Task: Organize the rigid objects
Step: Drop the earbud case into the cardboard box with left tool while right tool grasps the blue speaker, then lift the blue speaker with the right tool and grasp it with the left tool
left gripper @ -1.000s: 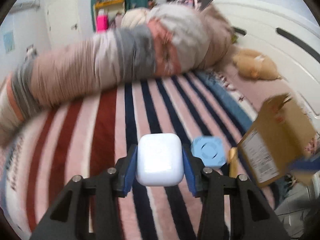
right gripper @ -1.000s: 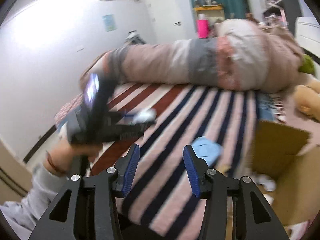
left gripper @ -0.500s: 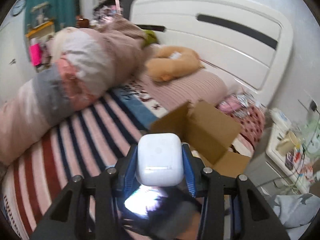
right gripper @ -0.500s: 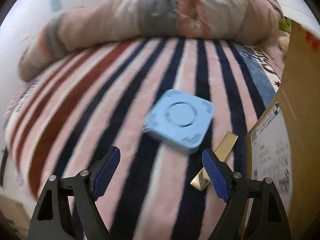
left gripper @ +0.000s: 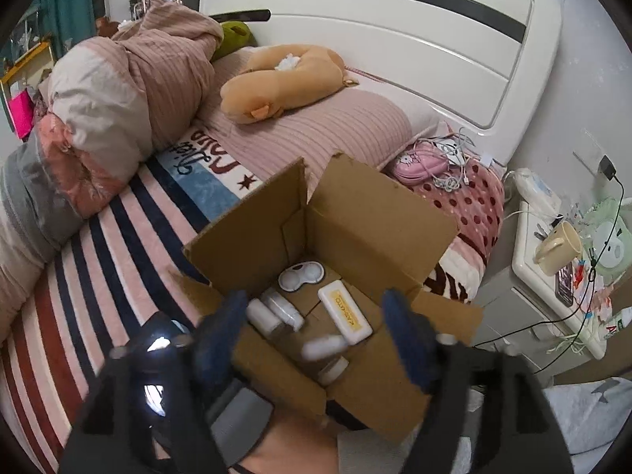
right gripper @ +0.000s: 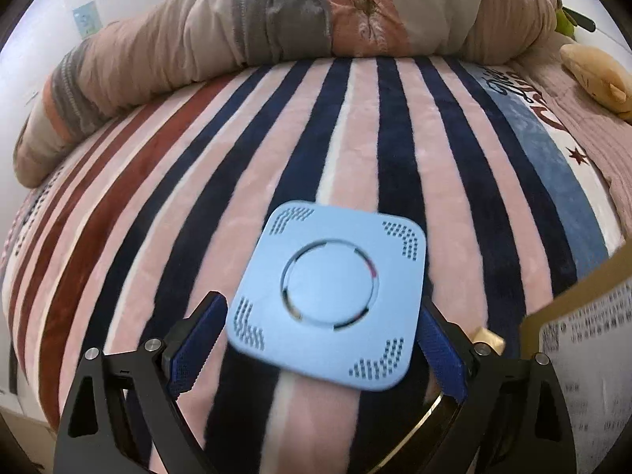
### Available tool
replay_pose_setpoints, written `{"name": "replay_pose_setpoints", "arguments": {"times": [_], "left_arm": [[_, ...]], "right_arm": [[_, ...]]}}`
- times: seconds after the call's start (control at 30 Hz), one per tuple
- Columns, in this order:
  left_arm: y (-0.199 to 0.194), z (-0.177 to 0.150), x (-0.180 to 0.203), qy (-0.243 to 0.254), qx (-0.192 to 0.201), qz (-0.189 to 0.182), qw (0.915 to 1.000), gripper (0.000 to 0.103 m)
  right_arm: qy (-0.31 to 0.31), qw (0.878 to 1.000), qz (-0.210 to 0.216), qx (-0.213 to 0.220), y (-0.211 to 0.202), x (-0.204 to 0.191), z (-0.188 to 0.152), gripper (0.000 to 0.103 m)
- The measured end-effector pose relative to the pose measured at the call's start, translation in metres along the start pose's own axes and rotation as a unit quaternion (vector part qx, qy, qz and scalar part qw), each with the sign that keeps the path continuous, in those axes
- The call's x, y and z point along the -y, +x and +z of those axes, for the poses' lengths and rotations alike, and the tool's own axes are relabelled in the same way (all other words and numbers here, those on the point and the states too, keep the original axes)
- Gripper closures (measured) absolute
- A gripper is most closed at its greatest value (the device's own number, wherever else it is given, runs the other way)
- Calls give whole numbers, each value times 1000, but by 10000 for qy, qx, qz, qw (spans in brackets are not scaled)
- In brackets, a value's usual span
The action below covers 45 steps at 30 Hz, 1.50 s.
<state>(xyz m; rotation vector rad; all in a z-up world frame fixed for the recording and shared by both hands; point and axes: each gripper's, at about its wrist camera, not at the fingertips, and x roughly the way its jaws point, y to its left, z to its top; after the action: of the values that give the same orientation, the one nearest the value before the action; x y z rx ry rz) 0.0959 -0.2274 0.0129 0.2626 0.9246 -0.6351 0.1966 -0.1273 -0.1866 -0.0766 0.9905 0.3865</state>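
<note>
The right tool [right gripper: 322, 339] is spread wide, its blue pads on either side of a pale blue square gadget [right gripper: 330, 296] with a round centre ring and dotted corner vents, lying flat on the striped blanket [right gripper: 252, 166]; whether the pads touch its edges yet I cannot tell. A gold-coloured piece [right gripper: 488, 339] peeks out at about four o'clock from the gadget, next to the labelled wall of the cardboard box [right gripper: 584, 339]. Over on the other side, the left tool [left gripper: 316, 335] hangs open and empty above that same box [left gripper: 371, 221], blurred, with small white items in the bottom: a contact-lens case [left gripper: 301, 276], a yellow-labelled white bar [left gripper: 345, 312], a few little bottles [left gripper: 272, 314]. Beyond, at twelve o'clock, lie a rolled duvet [right gripper: 300, 12] and a tan plush toy [left gripper: 276, 79] on the bed. The step looks like picking up the blue gadget; next the pads need to close squarely on its sides, then lift it toward the box.
</note>
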Motion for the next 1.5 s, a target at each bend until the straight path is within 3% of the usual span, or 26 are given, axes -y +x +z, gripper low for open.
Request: {"name": "replay_pose_setpoints", "arguments": {"times": [0.03,0.1,0.2,0.3,0.47,0.67,0.8,0.87,0.97,1.07,1.1,1.2,1.3,1.5], "left_arm": [[-3,-2,-1,10,33,46,10000,32],[-13,-7,-9,-111,148,49,9998,32],[-37,-22,-30,-416,441,159,9980,32],[-57,-42,-55,-700,656,548,9939,31],[-76,-96,-99,-1248,801,1086,9830,31],[-70,-169,-144,-2119,775,1188,9669,30],[-62,-193,-157,-2377,659,1165,9621,29],[-62,-197,-160,-2417,682,1050,9622,29],[-65,-190,-155,-2330,813,736,9663,19],[-66,-169,-141,-2102,955,302,9725,16],[-70,-160,-137,-2103,1147,-46,9709,16],[-73,-135,-122,-1923,1347,-380,9713,17],[-68,-102,-100,-1635,1351,-882,9733,43],[-33,-40,-58,-1259,1029,-944,9822,44]], "right_arm": [[-22,10000,-21,10,1,0,2,10],[-119,9998,-143,45,3,-2,3,21],[-305,9995,18,91,-1,-5,-1,22],[-593,9944,870,87,-16,-7,-13,22],[-1276,9800,1525,-109,-35,-16,-39,22],[-1539,9826,1039,31,-36,-29,-60,21],[-1814,9795,806,346,-51,-42,-66,24],[-1947,9754,894,519,-73,-46,-64,24],[-2162,9669,1029,884,-119,-54,-59,24],[-2128,9600,1224,1346,-169,-54,-50,24],[-2121,9596,1190,1417,-181,-52,-46,24],[-2085,9559,1166,1709,-212,-39,-39,24],[-1831,9588,1228,1792,-231,-9,-33,24],[-1269,9689,1197,1753,-248,61,-29,24]]}}
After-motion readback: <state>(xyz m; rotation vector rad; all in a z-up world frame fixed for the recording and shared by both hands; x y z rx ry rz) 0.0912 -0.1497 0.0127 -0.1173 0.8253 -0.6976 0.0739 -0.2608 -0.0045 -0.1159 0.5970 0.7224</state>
